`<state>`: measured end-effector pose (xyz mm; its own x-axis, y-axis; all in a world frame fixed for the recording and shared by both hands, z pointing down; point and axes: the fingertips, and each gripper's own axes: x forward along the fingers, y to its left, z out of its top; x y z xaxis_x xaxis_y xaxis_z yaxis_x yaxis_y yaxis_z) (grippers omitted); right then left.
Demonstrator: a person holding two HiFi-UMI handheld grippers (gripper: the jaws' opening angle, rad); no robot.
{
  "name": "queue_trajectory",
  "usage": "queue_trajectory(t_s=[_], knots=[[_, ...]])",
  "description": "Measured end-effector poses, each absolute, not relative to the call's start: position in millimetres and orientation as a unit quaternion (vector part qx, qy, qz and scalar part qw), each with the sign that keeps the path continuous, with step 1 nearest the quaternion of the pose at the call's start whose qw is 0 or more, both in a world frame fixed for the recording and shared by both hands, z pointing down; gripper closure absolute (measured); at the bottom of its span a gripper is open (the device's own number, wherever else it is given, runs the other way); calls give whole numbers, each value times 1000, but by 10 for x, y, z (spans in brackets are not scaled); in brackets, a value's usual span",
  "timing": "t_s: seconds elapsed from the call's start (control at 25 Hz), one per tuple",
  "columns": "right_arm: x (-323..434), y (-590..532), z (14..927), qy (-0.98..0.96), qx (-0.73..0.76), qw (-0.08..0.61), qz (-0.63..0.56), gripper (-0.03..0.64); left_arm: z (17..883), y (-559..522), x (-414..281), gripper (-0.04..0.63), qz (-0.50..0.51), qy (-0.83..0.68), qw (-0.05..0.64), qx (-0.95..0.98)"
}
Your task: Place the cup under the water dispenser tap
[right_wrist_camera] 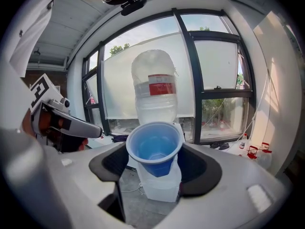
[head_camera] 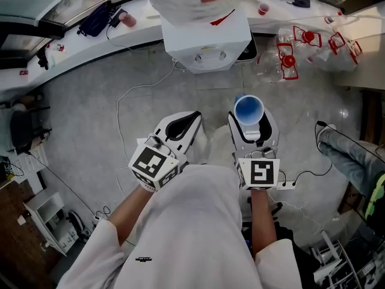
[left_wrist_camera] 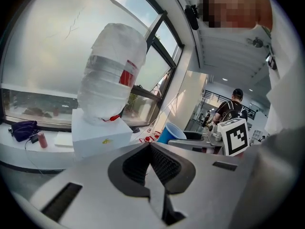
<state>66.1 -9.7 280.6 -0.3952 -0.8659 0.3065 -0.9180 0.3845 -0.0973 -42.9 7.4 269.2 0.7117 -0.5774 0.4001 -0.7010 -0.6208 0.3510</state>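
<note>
A blue plastic cup (head_camera: 248,109) stands upright between the jaws of my right gripper (head_camera: 249,118), which is shut on it. In the right gripper view the cup (right_wrist_camera: 155,148) is empty, and my right gripper (right_wrist_camera: 155,166) holds it by its sides. Ahead stands the white water dispenser (head_camera: 207,41), with its taps (head_camera: 208,57) on the front and a large clear bottle (right_wrist_camera: 154,87) on top. The cup is well short of the taps. My left gripper (head_camera: 182,125) is shut and empty, level with the right one. In the left gripper view my left gripper (left_wrist_camera: 150,150) faces the dispenser (left_wrist_camera: 101,136).
Empty water bottles with red handles (head_camera: 290,58) lie on the floor right of the dispenser. A white counter (head_camera: 72,47) runs along the windows, with a dark bag (head_camera: 96,18) on it. A cable and a power strip (head_camera: 287,184) cross the floor. A person's leg (head_camera: 352,154) is at the right.
</note>
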Motion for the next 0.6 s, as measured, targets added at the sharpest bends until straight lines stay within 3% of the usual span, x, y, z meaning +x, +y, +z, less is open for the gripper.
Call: queue_trajectory(t_s=[0.6], knots=[[577, -325, 3574, -844, 511, 112, 118, 288, 3384, -35, -354, 595, 161, -364, 260, 880]])
